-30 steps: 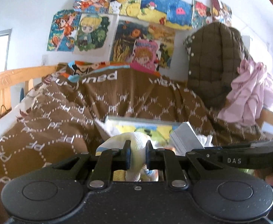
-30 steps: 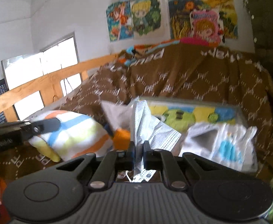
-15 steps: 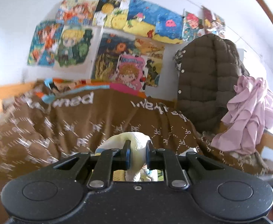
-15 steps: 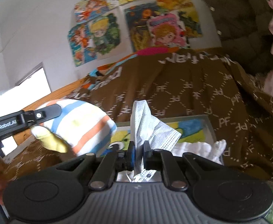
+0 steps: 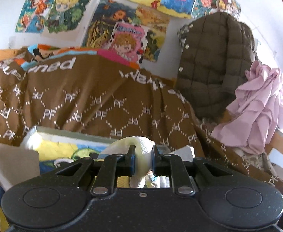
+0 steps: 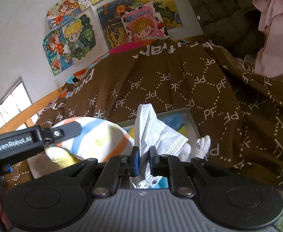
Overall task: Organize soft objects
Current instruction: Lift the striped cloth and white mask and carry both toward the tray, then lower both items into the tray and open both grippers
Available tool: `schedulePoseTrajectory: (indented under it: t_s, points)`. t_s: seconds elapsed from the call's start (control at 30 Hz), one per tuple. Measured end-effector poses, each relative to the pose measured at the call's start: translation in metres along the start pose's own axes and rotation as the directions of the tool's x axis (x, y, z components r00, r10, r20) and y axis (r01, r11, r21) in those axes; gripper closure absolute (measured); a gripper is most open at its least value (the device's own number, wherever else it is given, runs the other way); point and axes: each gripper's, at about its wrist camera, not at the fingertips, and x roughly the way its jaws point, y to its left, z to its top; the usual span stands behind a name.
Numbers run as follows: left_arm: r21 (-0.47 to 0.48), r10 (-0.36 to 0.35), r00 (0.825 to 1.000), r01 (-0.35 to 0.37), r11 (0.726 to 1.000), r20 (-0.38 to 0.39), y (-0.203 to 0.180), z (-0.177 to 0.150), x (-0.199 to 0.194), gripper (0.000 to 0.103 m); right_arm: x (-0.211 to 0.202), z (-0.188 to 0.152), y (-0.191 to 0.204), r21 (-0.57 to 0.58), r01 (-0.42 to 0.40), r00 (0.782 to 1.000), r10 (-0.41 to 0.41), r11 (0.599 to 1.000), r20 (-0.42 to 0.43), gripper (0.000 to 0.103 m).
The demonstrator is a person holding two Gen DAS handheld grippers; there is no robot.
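My left gripper [image 5: 143, 160] is shut on a cream soft toy [image 5: 139, 150]. In the right wrist view the same toy [image 6: 99, 135] shows blue, orange and yellow stripes, with the left gripper's finger [image 6: 68, 130] lying across it. My right gripper [image 6: 144, 160] pinches a white face mask [image 6: 151, 131] that stands up between its fingers; the jaws are opening but still touch it. Both hang just over a grey-rimmed tray [image 6: 191, 119] with a cartoon print inside [image 5: 64, 150], lying on the bed. A white glove-like piece [image 6: 201, 145] lies in the tray.
A brown "PF" blanket [image 5: 102, 100] covers the bed behind the tray. At the right hang a brown quilted jacket [image 5: 215, 58] and a pink garment [image 5: 261, 106]. Posters [image 5: 122, 19] fill the wall. A wooden bed rail [image 6: 21, 116] and a window [image 6: 9, 104] are left.
Both grippers moved across the bed toward the tray. The right wrist rolled, tilting its view. The striped toy now sits right beside the mask. The right jaws have parted slightly.
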Motion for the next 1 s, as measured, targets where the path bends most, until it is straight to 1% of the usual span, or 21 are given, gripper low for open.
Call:
schedulePoseTrajectory:
  t_s: [0.17, 0.27, 0.33, 0.4, 0.47, 0.5, 0.57, 0.6, 0.67, 0.7, 0.77, 0.8, 0.87, 1.0]
  points:
    - [-0.012, 0.009, 0.999, -0.010, 1.000, -0.049, 0.002, -0.004, 0.007, 0.085, 0.003, -0.002, 0.000, 0.001, 0.001, 1.000, -0.001, 1.000, -0.020, 0.082]
    - [-0.029, 0.021, 0.995, -0.024, 0.999, -0.093, 0.006, -0.006, 0.011, 0.084, 0.003, -0.003, 0.001, -0.005, 0.000, 1.000, 0.000, 1.000, -0.024, 0.078]
    - [-0.041, 0.038, 0.993, -0.043, 0.998, -0.115, 0.009, -0.008, 0.013, 0.083, 0.001, -0.002, 0.001, -0.006, -0.001, 1.000, 0.001, 1.000, -0.023, 0.070]
    - [-0.044, 0.055, 0.990, -0.061, 0.997, -0.131, 0.010, -0.008, 0.014, 0.079, -0.001, -0.001, 0.003, -0.008, 0.002, 1.000, -0.002, 1.000, -0.018, 0.065]
    - [-0.049, 0.072, 0.988, -0.080, 0.996, -0.138, 0.011, -0.008, 0.012, 0.073, -0.003, 0.000, 0.002, -0.012, 0.004, 1.000, -0.004, 1.000, -0.013, 0.056]
    - [-0.054, 0.076, 0.987, -0.084, 0.995, -0.141, 0.012, -0.008, 0.010, 0.071, -0.004, 0.001, 0.002, -0.013, 0.006, 1.000, -0.006, 1.000, -0.009, 0.054]
    - [-0.059, 0.087, 0.986, -0.096, 0.994, -0.140, 0.014, -0.007, 0.006, 0.059, -0.008, 0.003, 0.002, -0.013, 0.005, 1.000, -0.005, 1.000, -0.002, 0.047]
    - [-0.059, 0.095, 0.986, -0.103, 0.993, -0.135, 0.014, -0.006, 0.003, 0.055, -0.010, 0.004, 0.003, -0.012, 0.006, 1.000, -0.006, 1.000, 0.001, 0.045]
    - [-0.062, 0.102, 0.987, -0.111, 0.992, -0.124, 0.013, -0.003, -0.003, 0.044, -0.015, 0.007, 0.003, -0.009, 0.006, 1.000, -0.006, 1.000, 0.009, 0.039]
    - [-0.062, 0.105, 0.987, -0.113, 0.992, -0.118, 0.013, -0.001, -0.007, 0.042, -0.018, 0.008, 0.003, -0.006, 0.007, 1.000, -0.007, 1.000, 0.014, 0.038]
    - [-0.056, 0.112, 0.989, -0.118, 0.991, -0.100, 0.011, 0.003, -0.016, 0.031, -0.025, 0.012, 0.003, -0.002, 0.006, 1.000, -0.006, 1.000, 0.028, 0.031]
    - [-0.052, 0.117, 0.989, -0.122, 0.991, -0.090, 0.009, 0.005, -0.021, 0.029, -0.030, 0.014, 0.003, 0.001, 0.006, 0.999, -0.006, 1.000, 0.038, 0.029]
    - [-0.046, 0.126, 0.989, -0.130, 0.990, -0.074, 0.006, 0.009, -0.031, 0.023, -0.039, 0.019, 0.004, 0.012, 0.006, 0.999, -0.007, 1.000, 0.053, 0.018]
    - [-0.048, 0.149, 0.989, -0.150, 0.988, -0.023, -0.001, 0.016, -0.051, 0.013, -0.063, 0.031, 0.005, 0.024, 0.003, 0.995, -0.005, 1.000, 0.095, 0.011]
